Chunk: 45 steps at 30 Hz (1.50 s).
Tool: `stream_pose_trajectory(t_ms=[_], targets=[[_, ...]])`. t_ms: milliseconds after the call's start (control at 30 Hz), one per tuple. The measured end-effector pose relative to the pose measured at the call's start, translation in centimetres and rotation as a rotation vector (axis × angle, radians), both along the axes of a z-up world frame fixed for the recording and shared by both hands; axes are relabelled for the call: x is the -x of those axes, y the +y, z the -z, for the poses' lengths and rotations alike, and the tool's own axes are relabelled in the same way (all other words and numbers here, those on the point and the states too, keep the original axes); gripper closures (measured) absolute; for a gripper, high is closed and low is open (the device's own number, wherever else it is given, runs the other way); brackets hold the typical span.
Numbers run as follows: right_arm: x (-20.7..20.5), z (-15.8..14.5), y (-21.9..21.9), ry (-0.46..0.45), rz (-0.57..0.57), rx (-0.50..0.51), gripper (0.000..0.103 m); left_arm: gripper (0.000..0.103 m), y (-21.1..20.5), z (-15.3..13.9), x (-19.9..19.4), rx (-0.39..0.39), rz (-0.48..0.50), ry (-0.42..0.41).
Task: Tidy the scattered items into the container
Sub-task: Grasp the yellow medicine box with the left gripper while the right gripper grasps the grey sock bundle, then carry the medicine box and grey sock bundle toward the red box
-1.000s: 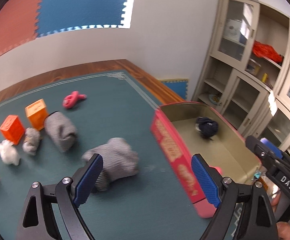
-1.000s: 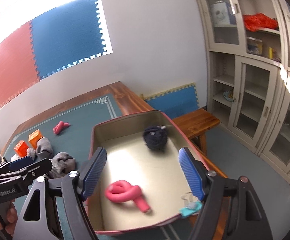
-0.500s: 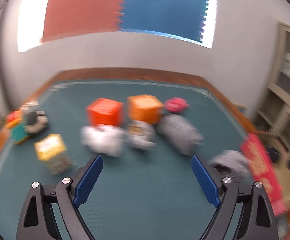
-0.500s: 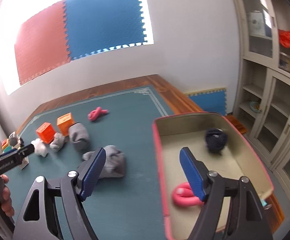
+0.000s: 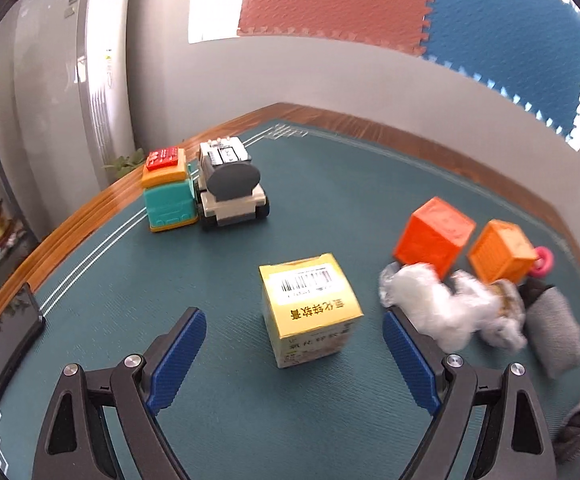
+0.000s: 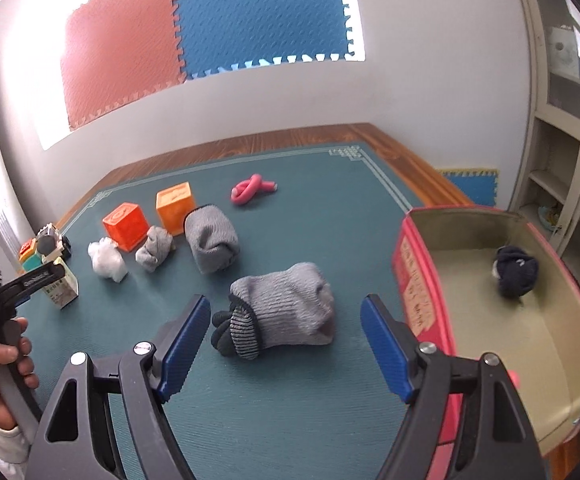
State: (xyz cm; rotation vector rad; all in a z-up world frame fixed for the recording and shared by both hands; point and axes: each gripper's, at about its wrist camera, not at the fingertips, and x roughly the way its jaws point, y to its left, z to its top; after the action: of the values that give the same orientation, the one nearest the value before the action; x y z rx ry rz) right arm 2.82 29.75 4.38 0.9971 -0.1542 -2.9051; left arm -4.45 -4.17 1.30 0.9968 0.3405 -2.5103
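Container [image 6: 417, 280] cut off at frame edge; left claw [image 5: 293, 360] and right claw [image 6: 286, 344] gape, empty.

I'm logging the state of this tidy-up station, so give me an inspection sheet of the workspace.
Surface: green mat on a wooden table, flat.
Job's things: red container at the right edge holds a dark sock ball; still out are the grey sock bundle, yellow box, two orange cubes, pink loop, toy truck and smaller rolled socks.
Clutter: a dark phone-like slab on a stand at the mat's left edge.
Grippers: left tool open, yellow box ahead; right tool open before the grey sock bundle.
Cables: nothing seen.
Surroundings: foam tiles on the wall, cabinet at right.
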Motion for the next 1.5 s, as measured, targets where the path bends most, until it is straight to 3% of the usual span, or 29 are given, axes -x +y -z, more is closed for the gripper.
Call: stream_pose_trajectory(t_ms=[233, 400, 467, 567, 1033, 1233, 1500], targets=[[0.7, 0.9, -0.6, -0.023, -0.016, -0.005, 0.022, 0.011, -1.4, 1.9, 1.4, -0.019, -0.049, -0.070], [1.2, 1.0, -1.4, -0.029, -0.041, -0.020, 0.022, 0.014, -2.3, 2.1, 1.2, -0.076, -0.029, -0.049], [1.3, 1.1, -1.6, -0.032, -0.047, -0.023, 0.022, 0.040, -2.2, 2.1, 1.2, -0.084, -0.004, -0.045], [1.4, 1.3, -1.7, -0.040, -0.053, -0.025, 0.022, 0.057, -2.0, 2.3, 1.1, -0.093, 0.025, -0.055], [2.7, 2.0, -2.2, -0.080, -0.042, -0.053, 0.022, 0.057, 2.4, -0.2, -1.8, -0.096, 0.225, 0.030], [3.7, 2.6, -2.7, -0.078, 0.029, -0.157, 0.019, 0.057, 3.4, -0.6, -2.6, -0.130, 0.284, 0.030], [5.4, 4.3, -1.2, -0.145, 0.088, -0.144, 0.009, 0.057, 4.3, -0.4, -2.8, -0.143, 0.341, 0.026]])
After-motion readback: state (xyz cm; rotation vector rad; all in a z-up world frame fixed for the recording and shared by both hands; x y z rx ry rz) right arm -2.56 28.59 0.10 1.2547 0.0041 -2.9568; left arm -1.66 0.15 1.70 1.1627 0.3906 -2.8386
